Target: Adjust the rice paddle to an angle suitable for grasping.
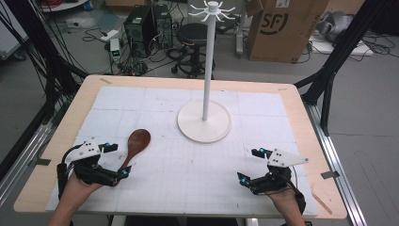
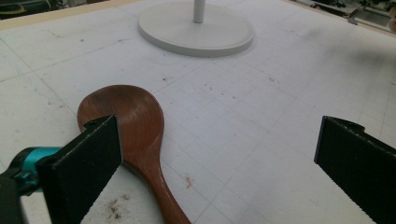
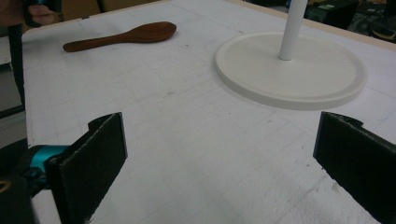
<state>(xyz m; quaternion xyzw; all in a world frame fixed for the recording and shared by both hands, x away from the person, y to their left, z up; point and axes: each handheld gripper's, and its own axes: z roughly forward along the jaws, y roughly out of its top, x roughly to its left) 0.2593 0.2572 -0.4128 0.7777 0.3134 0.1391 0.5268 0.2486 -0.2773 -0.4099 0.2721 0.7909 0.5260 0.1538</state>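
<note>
The wooden spoon (image 1: pixel 136 145) lies flat near the table's (image 1: pixel 56 162) left edge, unlifted, with the left gripper (image 1: pixel 116 160) wide open and empty astride its handle, the right gripper (image 1: pixel 249 165) likewise open and empty near the front-right corner, the hook stand (image 1: pixel 205 120) bare.

We note a wooden table (image 1: pixel 301 123) bearing a white gridded mat (image 1: pixel 188 179); wooden spoon (image 1: pixel 135 146) and white stand (image 1: pixel 205 120) rest on it.

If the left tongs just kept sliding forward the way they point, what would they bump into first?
Probably the wooden spoon: its handle and bowl lie just ahead of the open left tongs, close to the left jaw. Farther on stands the white stand's round base. Depth is hard to judge, so the jaws might straddle the handle.
</note>
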